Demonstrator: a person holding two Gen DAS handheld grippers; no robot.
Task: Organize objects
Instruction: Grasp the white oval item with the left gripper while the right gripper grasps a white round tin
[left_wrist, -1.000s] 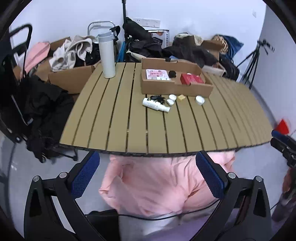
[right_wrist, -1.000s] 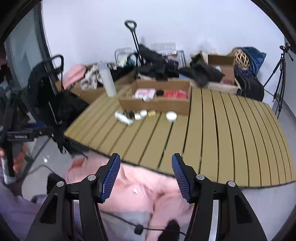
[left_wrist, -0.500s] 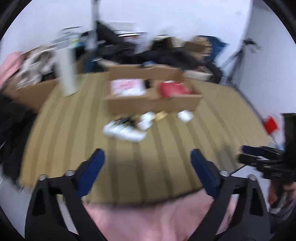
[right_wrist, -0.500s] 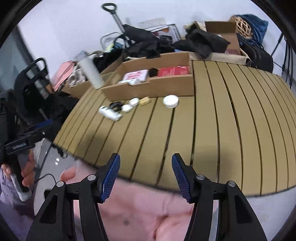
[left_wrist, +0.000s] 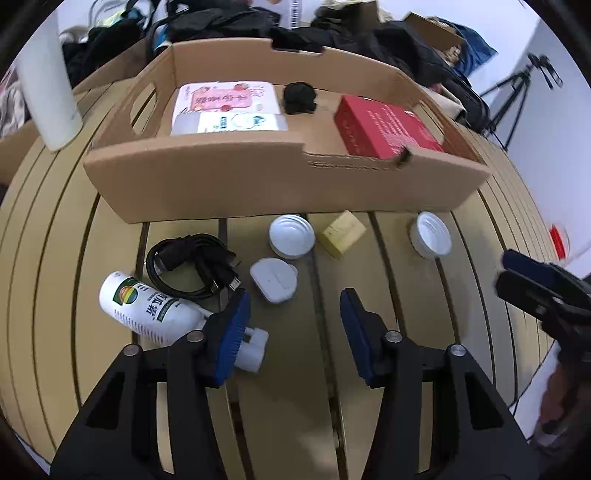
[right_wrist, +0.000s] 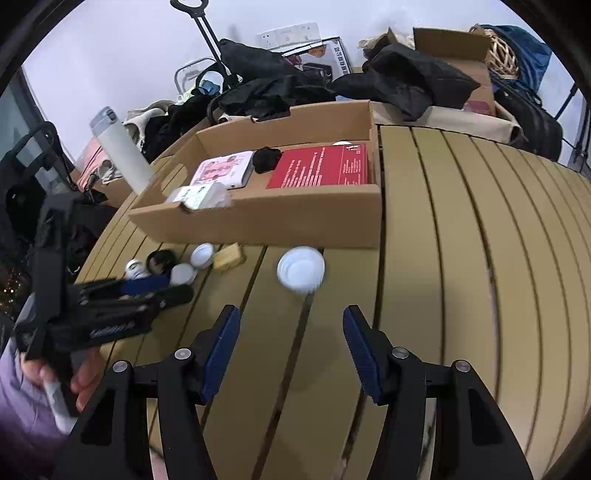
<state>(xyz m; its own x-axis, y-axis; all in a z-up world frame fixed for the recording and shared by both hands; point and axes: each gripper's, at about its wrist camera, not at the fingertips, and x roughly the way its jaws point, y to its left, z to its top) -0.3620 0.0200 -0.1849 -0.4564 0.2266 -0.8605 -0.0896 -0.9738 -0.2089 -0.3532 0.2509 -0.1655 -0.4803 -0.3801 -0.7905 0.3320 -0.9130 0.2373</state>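
Small things — a white bottle (left_wrist: 147, 308), black cable (left_wrist: 190, 267), white caps (left_wrist: 291, 236) and a yellow block (left_wrist: 342, 233) — lie on the slatted worktop (left_wrist: 399, 295) before the cardboard tray (left_wrist: 258, 184), with the left gripper (left_wrist: 293, 325) just narrowing on nothing and the right gripper (right_wrist: 291, 350) released — both empty.

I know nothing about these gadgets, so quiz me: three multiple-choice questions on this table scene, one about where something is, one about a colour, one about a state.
1. Where is the red box?
A. inside the cardboard tray
B. on the slats
C. under the bottle

2. What colour is the small block in front of the tray?
A. green
B. yellow
C. black

3. How does the white bottle sit?
A. upright
B. in the tray
C. lying on its side

Answers: 1 A, it lies within the tray walls; 2 B, its faces are yellow; 3 C, it lies flat on the table.
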